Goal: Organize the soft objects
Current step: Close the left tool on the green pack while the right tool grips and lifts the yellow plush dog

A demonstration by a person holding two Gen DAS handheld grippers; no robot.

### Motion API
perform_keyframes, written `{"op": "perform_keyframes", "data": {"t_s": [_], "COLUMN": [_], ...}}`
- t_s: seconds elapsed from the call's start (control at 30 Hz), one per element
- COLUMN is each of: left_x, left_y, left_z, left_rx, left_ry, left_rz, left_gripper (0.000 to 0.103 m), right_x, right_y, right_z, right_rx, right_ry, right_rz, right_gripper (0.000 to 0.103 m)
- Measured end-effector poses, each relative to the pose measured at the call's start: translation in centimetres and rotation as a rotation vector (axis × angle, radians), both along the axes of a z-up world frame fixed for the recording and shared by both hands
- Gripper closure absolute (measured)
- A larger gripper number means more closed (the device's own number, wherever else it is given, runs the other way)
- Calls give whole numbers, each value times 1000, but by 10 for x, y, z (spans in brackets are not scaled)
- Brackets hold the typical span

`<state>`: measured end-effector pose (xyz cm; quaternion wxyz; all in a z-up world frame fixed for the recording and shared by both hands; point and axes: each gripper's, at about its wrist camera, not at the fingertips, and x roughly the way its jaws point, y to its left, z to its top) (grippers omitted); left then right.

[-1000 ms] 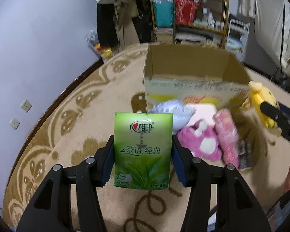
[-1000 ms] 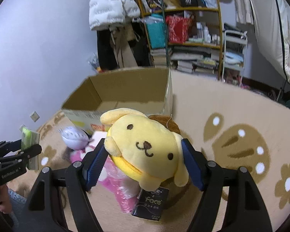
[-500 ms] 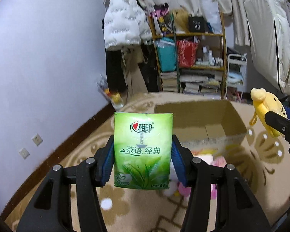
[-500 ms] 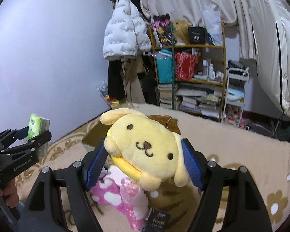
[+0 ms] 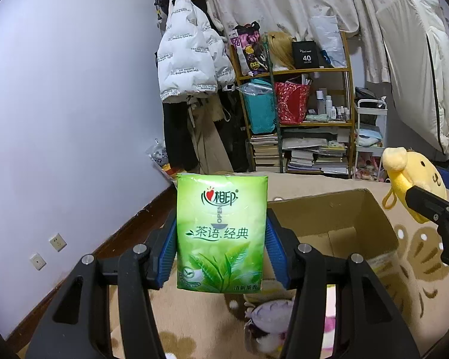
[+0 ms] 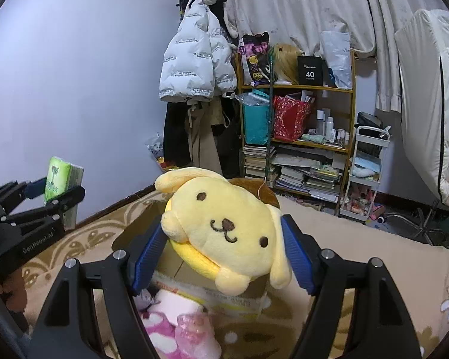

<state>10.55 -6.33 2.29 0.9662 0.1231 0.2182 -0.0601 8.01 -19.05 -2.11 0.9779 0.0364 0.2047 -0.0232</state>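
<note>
My left gripper (image 5: pixel 221 239) is shut on a green tissue pack (image 5: pixel 221 233) and holds it upright, high above the carpet. It also shows in the right wrist view (image 6: pixel 58 176). My right gripper (image 6: pixel 224 245) is shut on a yellow plush dog (image 6: pixel 227 233), which shows at the right edge of the left wrist view (image 5: pixel 416 179). An open cardboard box (image 5: pixel 338 224) sits on the carpet below and beyond both grippers. A lilac plush (image 5: pixel 272 314), a pink and white plush (image 6: pixel 164 314) and a pink wrapped roll (image 6: pixel 197 335) lie in front of the box.
A patterned beige carpet (image 6: pixel 374 269) covers the floor. A wooden shelf (image 5: pixel 308 119) with books and bags stands at the back wall, with a white jacket (image 5: pixel 191 59) hanging beside it and a white trolley (image 6: pixel 365 173) to its right. A wall (image 5: pixel 60 119) is at left.
Both grippers have risen and tilted up with their loads, so the box and the plush pile now lie lower in view. Both grips are unchanged.
</note>
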Motion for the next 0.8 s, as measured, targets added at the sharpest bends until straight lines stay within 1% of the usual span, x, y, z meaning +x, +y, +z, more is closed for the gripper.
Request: {"op": "perform_keyframes", "data": {"t_s": [0.07, 0.2, 0.3, 0.37, 0.5, 0.8], "left_x": [8, 20, 30, 38, 52, 74], "left_y": [-1, -9, -15, -18, -19, -30], "left_z": [-3, -10, -15, -18, -29, -54], "left_rx": [-5, 34, 40, 45, 12, -17], "left_ry": [6, -19, -14, -6, 59, 163], "left_rz": [-3, -26, -48, -45, -61, -93], "left_gripper": [51, 51, 51, 51, 51, 50], "right_x": [8, 22, 29, 34, 46, 62], "right_y": [-2, -7, -11, -14, -21, -32], "right_z": [-2, -10, -17, -23, -33, -64], "right_rx": [2, -2, -5, -7, 10, 87], "right_ry": [-1, 10, 24, 34, 52, 108], "right_rz": [-1, 4, 12, 13, 8, 23], "right_gripper": [24, 24, 24, 24, 24, 23]}}
